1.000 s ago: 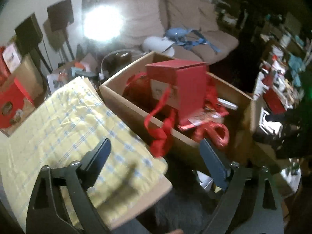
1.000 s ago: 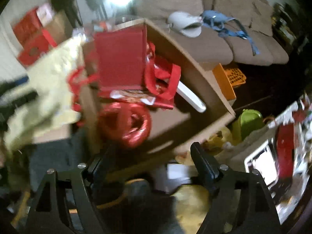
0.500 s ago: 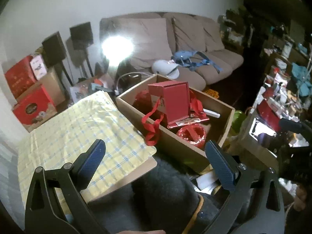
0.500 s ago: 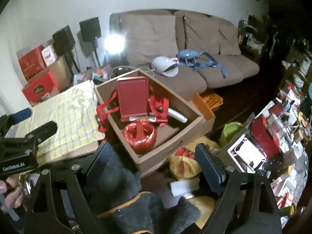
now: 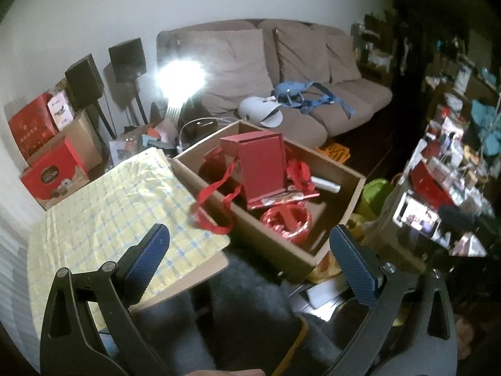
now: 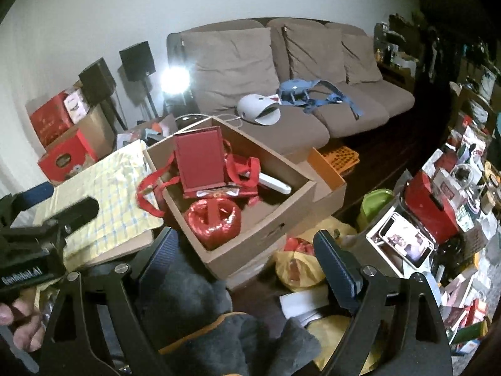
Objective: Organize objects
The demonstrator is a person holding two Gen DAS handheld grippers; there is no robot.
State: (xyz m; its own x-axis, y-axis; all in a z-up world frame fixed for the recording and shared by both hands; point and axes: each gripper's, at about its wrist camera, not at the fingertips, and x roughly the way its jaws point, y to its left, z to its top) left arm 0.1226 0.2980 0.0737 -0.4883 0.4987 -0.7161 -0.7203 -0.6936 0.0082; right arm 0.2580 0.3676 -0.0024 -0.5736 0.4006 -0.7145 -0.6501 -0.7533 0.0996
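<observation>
A beige three-seat fabric sofa (image 6: pixel 281 72) lines the far wall. In front of it stands an open brown cardboard box (image 6: pixel 266 216), beside a board covered by a yellow checked cloth (image 5: pixel 109 213). Inside the box, a red rectangular gift box (image 6: pixel 200 163) stands upright, tilted, with a round red foil-wrapped bundle (image 6: pixel 214 221) below it and red ribbon handles (image 5: pixel 216 200) draped over the box wall. The left gripper (image 5: pixel 250 260) has both jaws spread with nothing between them. The right gripper (image 6: pixel 244 260) is likewise spread wide and empty, its jaws having just been opening.
</observation>
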